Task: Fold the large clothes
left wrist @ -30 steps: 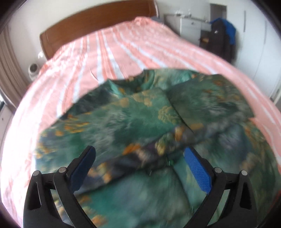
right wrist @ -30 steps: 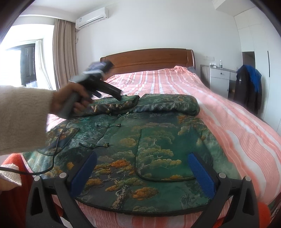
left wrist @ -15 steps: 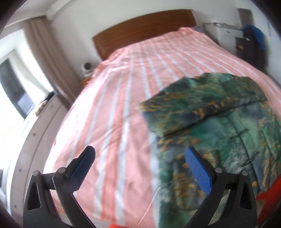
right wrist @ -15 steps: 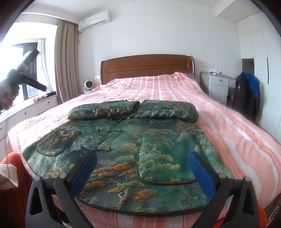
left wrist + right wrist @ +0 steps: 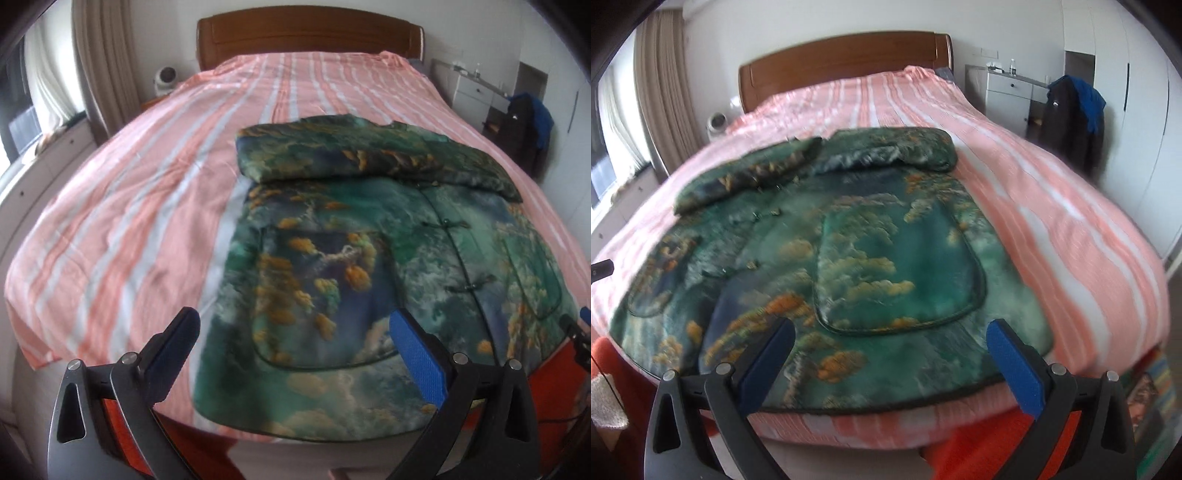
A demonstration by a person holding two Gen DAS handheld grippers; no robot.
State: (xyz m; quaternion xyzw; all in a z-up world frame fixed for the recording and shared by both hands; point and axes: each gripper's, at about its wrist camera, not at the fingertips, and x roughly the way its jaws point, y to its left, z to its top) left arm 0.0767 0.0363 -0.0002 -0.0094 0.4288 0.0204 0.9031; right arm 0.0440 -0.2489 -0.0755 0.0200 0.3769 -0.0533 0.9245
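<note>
While both claws hang spread and empty, the green quilted landscape-print jacket lies ahead of the right claw, hem nearest, its long axis apparently running away toward the headboard; the left claw faces its left edge.

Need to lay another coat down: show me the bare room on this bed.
Free: the striped bedspread left of the green jacket, up to the headboard, and a narrower strip to its right. Crowded: the foot, under the jacket.

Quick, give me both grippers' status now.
Left gripper: open, holding nothing, above the green jacket.
Right gripper: open, holding nothing.
</note>
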